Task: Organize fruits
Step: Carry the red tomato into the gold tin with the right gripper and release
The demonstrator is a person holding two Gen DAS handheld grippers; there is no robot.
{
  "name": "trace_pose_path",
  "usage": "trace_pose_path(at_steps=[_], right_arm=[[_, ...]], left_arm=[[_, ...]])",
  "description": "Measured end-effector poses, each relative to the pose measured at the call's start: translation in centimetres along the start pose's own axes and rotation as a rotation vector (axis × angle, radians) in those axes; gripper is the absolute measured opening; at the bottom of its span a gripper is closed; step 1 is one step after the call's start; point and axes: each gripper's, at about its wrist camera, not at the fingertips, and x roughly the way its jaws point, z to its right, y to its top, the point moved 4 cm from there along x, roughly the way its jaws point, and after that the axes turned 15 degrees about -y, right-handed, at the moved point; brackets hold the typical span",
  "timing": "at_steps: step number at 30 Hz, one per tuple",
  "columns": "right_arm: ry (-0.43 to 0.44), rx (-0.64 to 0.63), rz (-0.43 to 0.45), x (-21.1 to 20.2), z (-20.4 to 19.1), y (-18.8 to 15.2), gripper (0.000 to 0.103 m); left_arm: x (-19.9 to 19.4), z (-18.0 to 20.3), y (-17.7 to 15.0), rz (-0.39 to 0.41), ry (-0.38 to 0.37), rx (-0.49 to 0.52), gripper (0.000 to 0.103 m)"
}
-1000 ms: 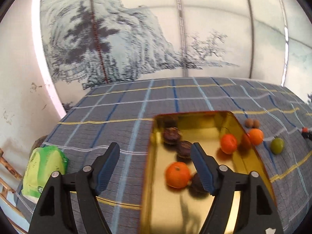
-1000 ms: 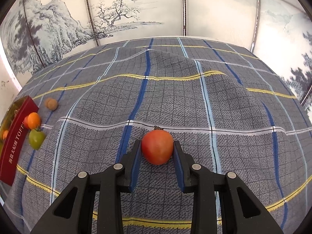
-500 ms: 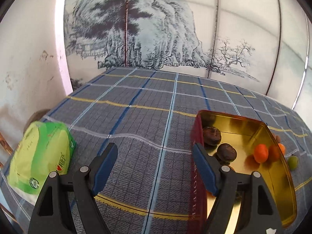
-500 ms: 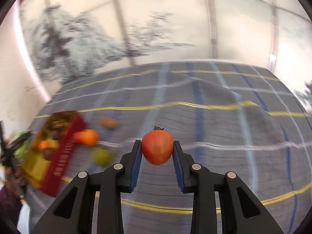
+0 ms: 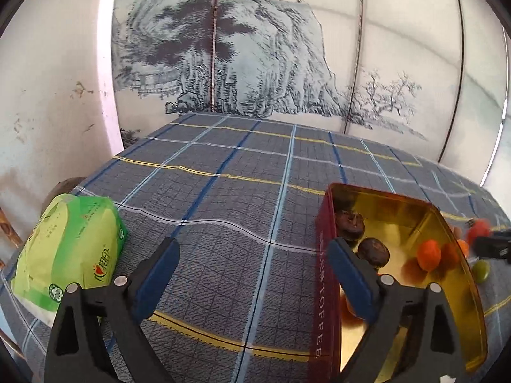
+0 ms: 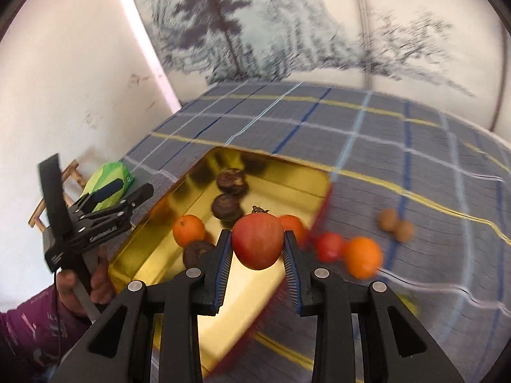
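Firmly clamped, right hand-held gripper [image 6: 257, 249] grips apple [image 6: 257, 242] — left's [image 5: 252, 263] opening.

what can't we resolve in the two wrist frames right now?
- Right wrist: motion blur smears the plaid cloth; the two small brown round things can't be identified.
- Right wrist: the red apple in the right gripper hides the gold tin's floor behind it.
- Left wrist: the opening left gripper's, empty, right finger covers part of the tin.
- Left wrist: right gripper blurred at the right edge.

left gripper [image 5: 252, 268] opening, right gripper [image 6: 257, 252] clamped
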Motion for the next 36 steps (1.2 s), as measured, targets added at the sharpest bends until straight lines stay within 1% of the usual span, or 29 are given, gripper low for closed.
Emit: trace_pose_path(at_steps=[5,9,13,16,25,30,32,34,36], right_arm=[[-0.010,-0.025,-0.036,3.0,-1.5,1.4,0.033],[-0.035,-0.033,-0.076,5.5,-1.8,2.6,0.033],[-0.056,-0.030,-0.103,6.8,-1.5,3.3,0.033],[-0.079,-0.035,-0.110,7.7,-1.7,3.8,0.033],[-0.104,-0.013,-0.131,9.7,-1.8,4.6,0.033],[-0.101,0.026,-0.104,9.5,-1.2,5.0,0.033],[-0.077,0.060,-0.086,8.8,-0.6,5.2,0.033],[-0.039,0.096,-0.047,7.2,0.4,5.2,0.033],[-0.013,0.134,0.011,4.5,2.2,4.5,0.033]], left_arm=[[-0.3,-0.6,0.1,0.017,0.000,-0.026,0.092],[-0.4,-0.2,0.2,0.027,0.014,-0.007,0.092],[-0.6,0.4,0.2,0.034,0.027,0.017,0.094],[-0.5,0.4,0.2,0.033,0.025,0.015,0.094],[-0.6,0.4,0.2,0.033,0.045,0.012,0.096],[-0.6,0.2,0.1,0.031,0.051,0.010,0.098],[-0.7,0.2,0.1,0.033,0.052,0.008,0.100],[-0.6,0.2,0.1,0.033,0.057,0.006,0.101],[-0.6,0.1,0.1,0.033,0.056,0.001,0.101]])
